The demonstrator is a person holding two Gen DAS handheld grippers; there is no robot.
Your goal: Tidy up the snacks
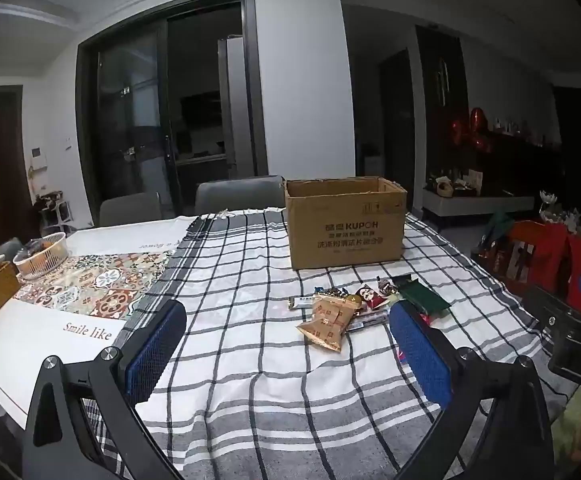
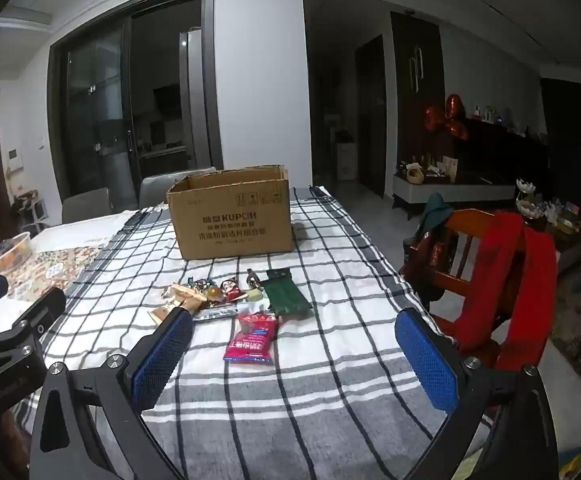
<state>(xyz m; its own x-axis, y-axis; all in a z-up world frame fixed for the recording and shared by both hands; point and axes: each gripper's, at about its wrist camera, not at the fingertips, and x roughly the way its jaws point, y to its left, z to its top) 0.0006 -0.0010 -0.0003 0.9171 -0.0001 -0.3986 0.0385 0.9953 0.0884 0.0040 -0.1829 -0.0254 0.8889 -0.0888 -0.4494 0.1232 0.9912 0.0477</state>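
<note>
Snacks (image 2: 230,300) heaped ahead of my tongs beside cardboard box (image 2: 232,216), left gripper (image 1: 290,352) and right gripper (image 2: 294,356) both gaping wide, holding nothing, hovering short of pile

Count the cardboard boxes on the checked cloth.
1. The cardboard box stands open-topped at the far end of the checked cloth, behind the snacks. Nothing seems to hide another.

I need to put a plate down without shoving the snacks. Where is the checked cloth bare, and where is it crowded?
Bare: the checked cloth between the grippers and the red packet, and the stretch left of the cardboard box, toward the patterned mat. Crowded: the snack pile just in front of the box.
</note>
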